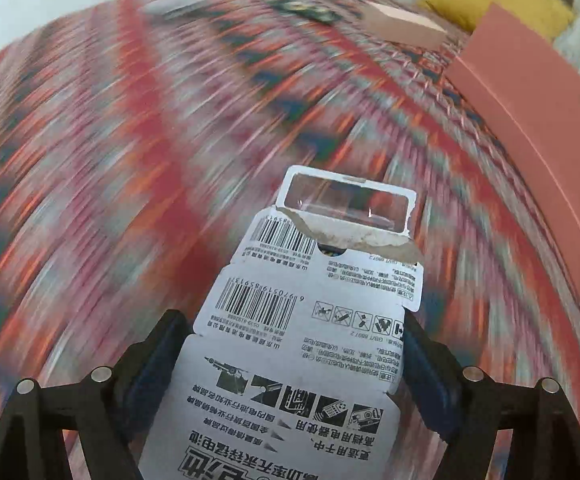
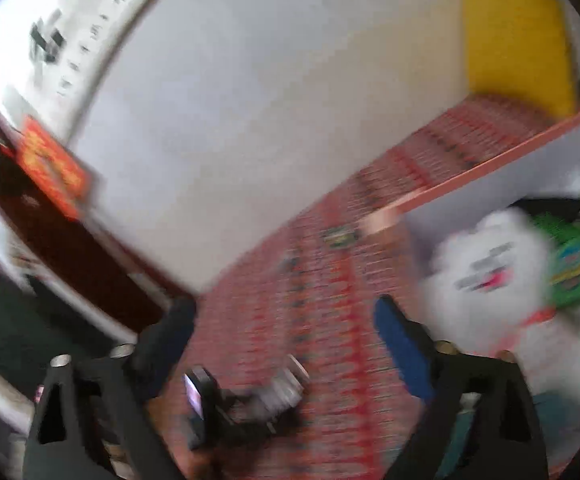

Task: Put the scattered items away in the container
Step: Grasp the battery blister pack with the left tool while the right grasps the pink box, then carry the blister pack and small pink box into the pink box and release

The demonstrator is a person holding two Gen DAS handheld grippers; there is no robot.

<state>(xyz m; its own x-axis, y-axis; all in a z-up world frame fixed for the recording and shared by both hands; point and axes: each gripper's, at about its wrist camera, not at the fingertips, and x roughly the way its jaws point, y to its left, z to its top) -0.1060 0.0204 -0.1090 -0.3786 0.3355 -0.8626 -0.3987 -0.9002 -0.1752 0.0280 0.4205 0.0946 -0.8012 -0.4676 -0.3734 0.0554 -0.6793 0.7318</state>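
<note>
Right now, on the left wrist view, my left gripper [image 1: 296,344] has its 2 fingers closed against the long edges of a battery blister card [image 1: 290,344], printed back facing the camera and the torn, emptied plastic window [image 1: 346,206] pointing away from me. I hold it by the edges and low down, I think, so the flat card sticks out ahead and can go into the container leading end first. Beneath it the patterned cloth [image 1: 129,140] is smeared by motion blur. The pink box [image 1: 530,120] runs along the right, its wall near but apart from the card, and I take it for the container. A small pink carton [image 1: 404,26], a dark packet [image 1: 310,10] and another blurred item lie far up the cloth, not yet collected. On the right wrist view, my right gripper [image 2: 285,320] stands wide open with nothing between its fingers; I judge it free for the next pickup. This view shows the box interior [image 2: 490,196] at the right, already holding a white bag [image 2: 490,264] and a green packet [image 2: 574,260]. A yellow cushion [image 2: 518,36] sits beyond. Something dark lies low on the cloth; I cannot tell what.
</note>
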